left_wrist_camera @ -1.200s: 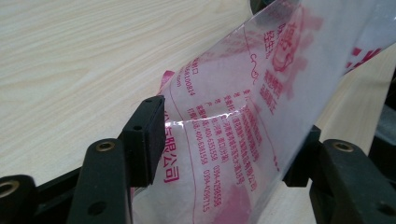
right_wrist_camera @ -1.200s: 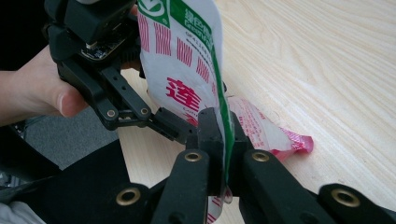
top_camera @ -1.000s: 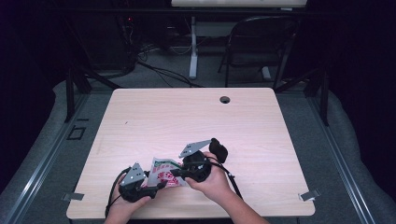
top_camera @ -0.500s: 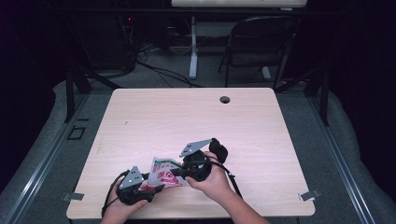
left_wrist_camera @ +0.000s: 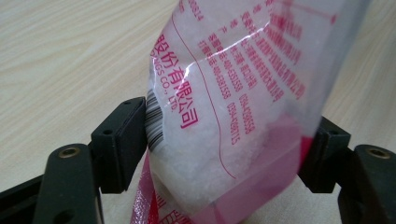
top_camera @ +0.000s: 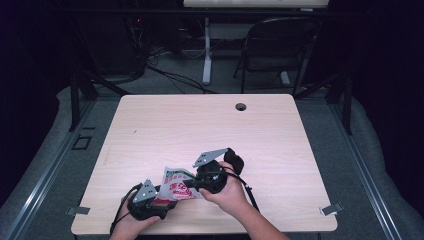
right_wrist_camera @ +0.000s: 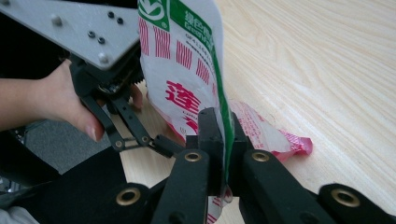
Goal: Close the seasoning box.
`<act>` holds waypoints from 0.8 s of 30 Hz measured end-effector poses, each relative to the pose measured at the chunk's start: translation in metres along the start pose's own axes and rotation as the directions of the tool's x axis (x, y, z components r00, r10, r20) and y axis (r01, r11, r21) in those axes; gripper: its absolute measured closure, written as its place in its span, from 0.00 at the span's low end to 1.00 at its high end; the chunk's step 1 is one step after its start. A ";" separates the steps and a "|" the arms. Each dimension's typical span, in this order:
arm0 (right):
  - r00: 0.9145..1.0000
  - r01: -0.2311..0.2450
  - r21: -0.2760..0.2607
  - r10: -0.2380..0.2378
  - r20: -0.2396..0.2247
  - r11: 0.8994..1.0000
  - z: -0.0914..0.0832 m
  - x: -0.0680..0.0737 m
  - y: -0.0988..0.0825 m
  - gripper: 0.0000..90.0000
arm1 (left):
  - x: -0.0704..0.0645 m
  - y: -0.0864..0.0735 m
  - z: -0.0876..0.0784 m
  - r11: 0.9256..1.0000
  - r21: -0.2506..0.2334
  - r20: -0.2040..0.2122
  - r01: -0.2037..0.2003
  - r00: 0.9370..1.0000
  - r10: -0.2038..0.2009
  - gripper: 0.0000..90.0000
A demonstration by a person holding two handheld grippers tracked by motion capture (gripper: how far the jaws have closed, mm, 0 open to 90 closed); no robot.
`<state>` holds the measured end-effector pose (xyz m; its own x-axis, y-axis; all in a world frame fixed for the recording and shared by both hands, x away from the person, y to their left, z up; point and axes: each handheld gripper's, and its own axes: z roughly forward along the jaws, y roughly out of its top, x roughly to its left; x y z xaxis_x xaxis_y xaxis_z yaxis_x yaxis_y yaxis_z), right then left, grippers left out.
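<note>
Pinching the bag's (right_wrist_camera: 187, 70) green-and-white edge, the right gripper (right_wrist_camera: 223, 140) has its jaws clamped flat together on the film, and the bag rises upright from them in the right gripper view. On the high view this gripper (top_camera: 197, 184) sits at about 6 o'clock on the table (top_camera: 280, 135), near the front edge, with the person's right hand (top_camera: 230, 192) wrapped around its body.

At roughly 7 o'clock from it lies the left gripper (top_camera: 159, 200), held by the left hand (top_camera: 131, 224) right at the table's front edge. In the left gripper view its jaws (left_wrist_camera: 224, 140) stand apart on either side of the bag (left_wrist_camera: 233, 93); they have just been opening. The left pad (left_wrist_camera: 123, 140) lies against the barcode side, while the right pad (left_wrist_camera: 327, 154) sits behind the pink corner, and whether it presses there I cannot tell; the grip looks released.

The bag (top_camera: 176, 182) is clear plastic with red print and white grains inside, and it spans the gap between the two grippers, its low end toward the left one. Its crumpled pink end (right_wrist_camera: 289, 140) rests on the wood at 3 o'clock of the right jaws.
</note>
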<state>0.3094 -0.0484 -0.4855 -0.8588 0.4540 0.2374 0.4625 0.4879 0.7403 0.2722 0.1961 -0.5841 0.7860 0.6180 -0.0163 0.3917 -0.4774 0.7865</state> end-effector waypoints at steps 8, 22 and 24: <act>1.000 -0.006 -0.014 0.005 -0.014 1.000 0.000 0.000 0.000 1.00 | 0.003 0.002 0.007 0.998 0.037 0.029 0.041 0.999 -0.042 0.33; 1.000 -0.009 -0.014 0.008 -0.014 1.000 0.001 -0.001 0.001 1.00 | 0.001 0.008 0.016 0.998 0.069 0.003 0.006 1.000 -0.006 0.35; 1.000 -0.012 -0.018 0.012 -0.014 1.000 0.001 -0.001 0.000 1.00 | 0.001 0.009 0.017 0.998 0.067 -0.003 0.004 1.000 -0.003 0.35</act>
<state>0.3102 -0.0479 -0.4860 -0.8562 0.4494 0.2548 0.4688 0.4687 0.7487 0.2845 0.1815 -0.5881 0.7833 0.6215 -0.0172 0.4259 -0.5161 0.7431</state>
